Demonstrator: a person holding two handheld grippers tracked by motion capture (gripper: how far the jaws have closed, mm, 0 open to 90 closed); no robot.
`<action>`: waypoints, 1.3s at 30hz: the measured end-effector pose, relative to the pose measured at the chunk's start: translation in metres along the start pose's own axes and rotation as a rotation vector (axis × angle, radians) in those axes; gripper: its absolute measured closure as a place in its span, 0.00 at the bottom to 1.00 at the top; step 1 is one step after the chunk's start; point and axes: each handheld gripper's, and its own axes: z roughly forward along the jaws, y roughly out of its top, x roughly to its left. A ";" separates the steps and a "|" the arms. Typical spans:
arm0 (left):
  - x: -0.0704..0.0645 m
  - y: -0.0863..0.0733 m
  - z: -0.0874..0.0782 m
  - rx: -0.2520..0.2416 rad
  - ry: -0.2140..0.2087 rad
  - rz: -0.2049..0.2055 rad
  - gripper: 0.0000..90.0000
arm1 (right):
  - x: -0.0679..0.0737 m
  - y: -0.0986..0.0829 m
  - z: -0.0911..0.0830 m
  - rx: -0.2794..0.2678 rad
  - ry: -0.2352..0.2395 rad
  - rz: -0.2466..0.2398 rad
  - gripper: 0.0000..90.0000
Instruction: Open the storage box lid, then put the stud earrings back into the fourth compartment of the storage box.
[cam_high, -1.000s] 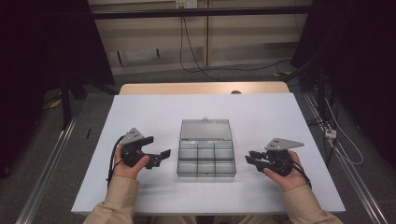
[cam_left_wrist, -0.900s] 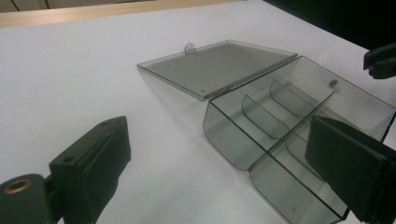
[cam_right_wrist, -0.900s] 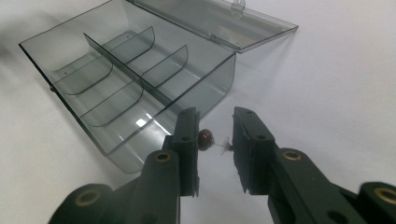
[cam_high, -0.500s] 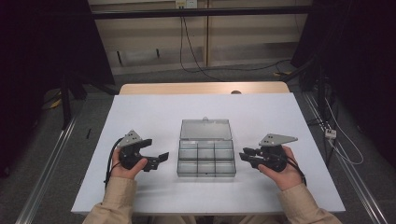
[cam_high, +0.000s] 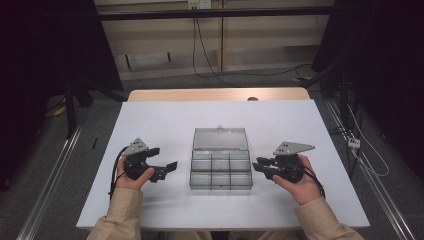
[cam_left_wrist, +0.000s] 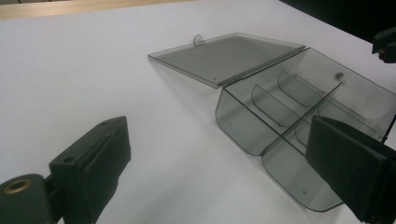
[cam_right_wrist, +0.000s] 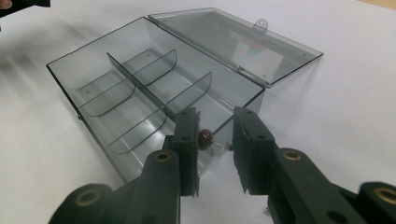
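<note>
While the right gripper (cam_right_wrist: 212, 140) carries a small dark bead (cam_right_wrist: 205, 137) between its narrowed jaws, the box (cam_high: 221, 172) waits open.

Jaws hold the bead at the box's near corner, seemingly ready to drop it; next it needs lifting over the wall into a compartment. Left gripper (cam_left_wrist: 219, 163) stands wide, holding nothing, beside the box. Its six compartments look empty, lid (cam_high: 220, 139) flat on the table (cam_high: 165, 120).
</note>
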 end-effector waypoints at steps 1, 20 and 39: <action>0.000 0.000 0.000 0.001 0.001 0.000 0.07 | 0.000 0.001 0.000 -0.001 0.001 -0.001 0.80; 0.005 -0.002 -0.004 0.001 0.008 -0.013 0.07 | 0.004 0.014 0.014 -0.010 0.036 -0.016 0.80; 0.004 -0.004 -0.004 0.013 -0.002 -0.007 0.07 | 0.014 0.025 0.024 -0.014 0.059 -0.042 0.80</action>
